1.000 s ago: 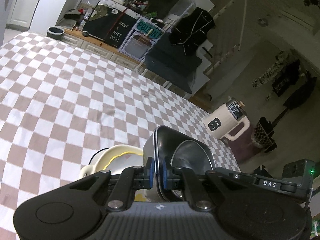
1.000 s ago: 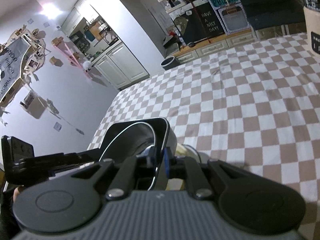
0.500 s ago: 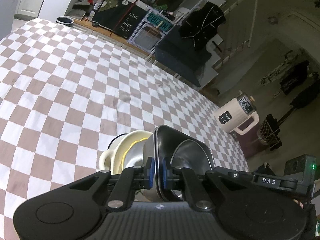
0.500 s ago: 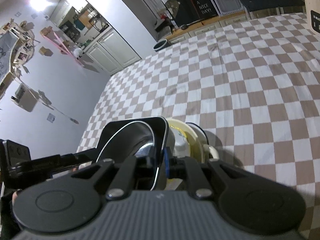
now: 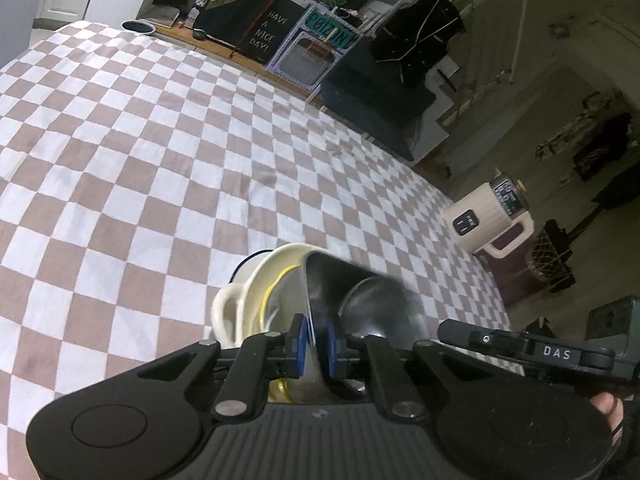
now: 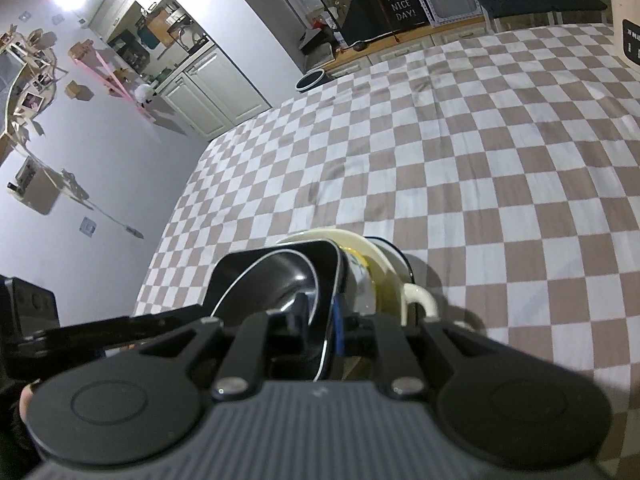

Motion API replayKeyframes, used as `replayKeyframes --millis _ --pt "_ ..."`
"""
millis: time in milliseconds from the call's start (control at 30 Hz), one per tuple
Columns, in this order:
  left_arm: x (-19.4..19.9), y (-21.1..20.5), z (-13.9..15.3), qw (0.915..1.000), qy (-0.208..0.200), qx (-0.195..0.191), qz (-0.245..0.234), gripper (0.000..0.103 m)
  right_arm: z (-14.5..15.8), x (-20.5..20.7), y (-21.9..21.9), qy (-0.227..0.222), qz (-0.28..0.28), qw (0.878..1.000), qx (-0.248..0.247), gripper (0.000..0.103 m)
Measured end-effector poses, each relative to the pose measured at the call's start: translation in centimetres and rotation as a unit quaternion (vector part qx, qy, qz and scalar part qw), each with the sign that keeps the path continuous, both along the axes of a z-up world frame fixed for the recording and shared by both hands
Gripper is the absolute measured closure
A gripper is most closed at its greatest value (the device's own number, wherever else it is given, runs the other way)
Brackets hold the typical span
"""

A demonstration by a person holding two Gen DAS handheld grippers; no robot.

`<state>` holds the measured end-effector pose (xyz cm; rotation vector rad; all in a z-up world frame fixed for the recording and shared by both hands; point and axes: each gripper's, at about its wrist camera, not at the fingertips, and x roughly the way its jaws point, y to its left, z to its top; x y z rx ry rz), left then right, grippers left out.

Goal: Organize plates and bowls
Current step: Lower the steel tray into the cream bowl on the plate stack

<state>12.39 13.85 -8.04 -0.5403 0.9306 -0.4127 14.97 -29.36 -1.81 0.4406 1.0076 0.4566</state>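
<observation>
A: What has changed on the left?
B: The black dish (image 5: 360, 300), pinched at its rim by the left tongs (image 5: 313, 346), has been lowered over the cream bowls (image 5: 256, 284).
A: And right?
B: The right tongs (image 6: 326, 334) are clamped on its opposite rim. Stacking is judged nearly done.

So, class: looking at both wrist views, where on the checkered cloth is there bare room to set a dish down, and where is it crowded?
Bare cloth runs from the cream bowls out to the far edge by the dark round bin. It is crowded near the cameras, where the left gripper and right gripper pinch the black dish over those bowls.
</observation>
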Motion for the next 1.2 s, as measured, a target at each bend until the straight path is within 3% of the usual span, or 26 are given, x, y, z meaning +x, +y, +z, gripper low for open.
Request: replayKeyframes --millis 67,167,367,633,933,1200 --pt "0.0 -0.3 0.1 1.0 -0.004 -0.001 -0.005 0.092 0.3 -0.1 0.2 -0.002 0.017 0.999 0.034 0.09" --pt "0.1 -0.6 0.1 0.9999 -0.002 0.011 -0.005 0.092 0.6 -0.4 1.0 -0.013 0.021 1.0 0.005 0.09" --pt "0.4 -0.2 -0.4 1.0 0.006 0.006 0.001 0.09 0.4 -0.1 0.4 -0.002 0.002 1.0 0.001 0.089" --pt "0.5 -0.5 -0.4 0.9998 0.004 0.018 -0.003 0.088 -1.2 0.6 -0.2 0.03 -0.028 0.998 -0.047 0.086" --pt "1.0 -0.8 -0.9 0.9994 0.003 0.033 -0.004 0.08 -3.3 1.1 1.7 0.044 0.013 0.992 -0.114 0.085" --pt "1.3 -0.9 -1.0 0.9993 0.001 0.037 -0.002 0.08 -4.1 0.7 3.3 0.043 0.036 0.989 -0.137 0.089"
